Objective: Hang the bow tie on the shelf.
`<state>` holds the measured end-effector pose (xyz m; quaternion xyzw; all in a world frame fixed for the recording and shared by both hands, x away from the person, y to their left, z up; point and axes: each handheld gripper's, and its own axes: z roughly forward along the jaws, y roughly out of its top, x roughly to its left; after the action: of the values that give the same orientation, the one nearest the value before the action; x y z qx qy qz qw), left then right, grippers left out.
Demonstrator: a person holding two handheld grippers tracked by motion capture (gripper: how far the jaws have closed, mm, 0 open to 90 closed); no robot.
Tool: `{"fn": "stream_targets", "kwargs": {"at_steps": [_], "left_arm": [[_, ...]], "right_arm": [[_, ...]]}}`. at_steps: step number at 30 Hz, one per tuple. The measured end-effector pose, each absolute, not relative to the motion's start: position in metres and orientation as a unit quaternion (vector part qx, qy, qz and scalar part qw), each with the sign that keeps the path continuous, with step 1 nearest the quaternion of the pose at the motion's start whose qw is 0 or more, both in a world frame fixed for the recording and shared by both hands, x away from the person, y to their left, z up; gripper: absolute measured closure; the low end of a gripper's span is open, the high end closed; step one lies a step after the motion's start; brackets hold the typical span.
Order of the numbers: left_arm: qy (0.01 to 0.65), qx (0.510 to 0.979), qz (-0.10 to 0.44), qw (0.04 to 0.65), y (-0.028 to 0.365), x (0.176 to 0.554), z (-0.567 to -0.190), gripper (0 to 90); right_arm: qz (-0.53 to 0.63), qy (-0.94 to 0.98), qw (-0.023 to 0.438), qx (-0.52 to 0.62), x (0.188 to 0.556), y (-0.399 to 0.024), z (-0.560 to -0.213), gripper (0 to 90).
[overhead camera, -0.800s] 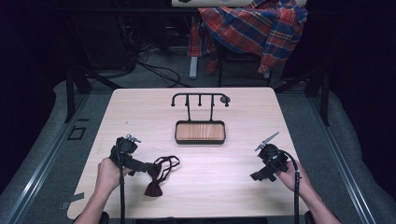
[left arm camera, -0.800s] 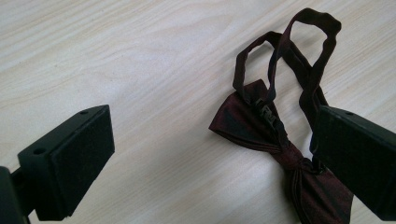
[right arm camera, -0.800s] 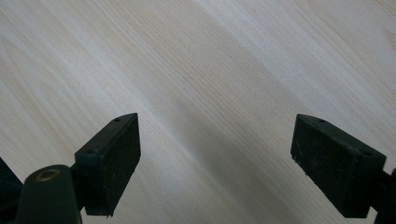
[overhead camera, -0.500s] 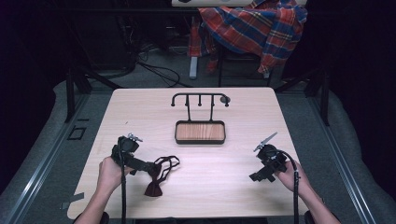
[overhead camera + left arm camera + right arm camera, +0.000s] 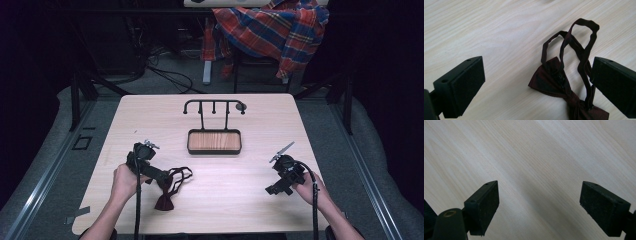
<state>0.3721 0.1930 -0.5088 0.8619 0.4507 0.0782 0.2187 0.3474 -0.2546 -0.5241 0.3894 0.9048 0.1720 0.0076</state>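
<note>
A dark maroon bow tie [image 5: 164, 199] with a looped strap [image 5: 181, 174] lies on the pale wooden table [image 5: 235, 200], front left. My left gripper [image 5: 164, 179] hovers over it, jaws wide apart. In the left gripper view the bow tie [image 5: 559, 82] and its strap [image 5: 584, 37] lie between the pads, close to the right pad [image 5: 616, 85] and apart from the left one. My right gripper [image 5: 274, 189] is at the front right, open over bare wood, with nothing between its pads [image 5: 486, 202].
A black stand with hooks [image 5: 214, 106] rises from a wood-bottomed tray [image 5: 214, 142] at the table's middle back. A plaid cloth [image 5: 272, 30] hangs over a chair behind the table. Cables trail from both grippers toward the front edge.
</note>
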Motion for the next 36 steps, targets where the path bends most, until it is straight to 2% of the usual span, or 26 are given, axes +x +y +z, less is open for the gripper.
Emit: {"fn": "stream_targets", "kwargs": {"at_steps": [23, 36], "left_arm": [[0.408, 0.89, 0.075, 0.19, 0.166, 0.39, -0.524, 0.7], [0.381, 0.906, 0.067, 0.173, 0.149, 0.397, -0.532, 24.8]], "right_arm": [[0.162, 0.909, 0.005, 0.385, 0.348, -0.253, -0.524, 15.8], [0.163, 0.908, 0.002, 0.387, 0.349, -0.254, -0.525, 15.8]]}}
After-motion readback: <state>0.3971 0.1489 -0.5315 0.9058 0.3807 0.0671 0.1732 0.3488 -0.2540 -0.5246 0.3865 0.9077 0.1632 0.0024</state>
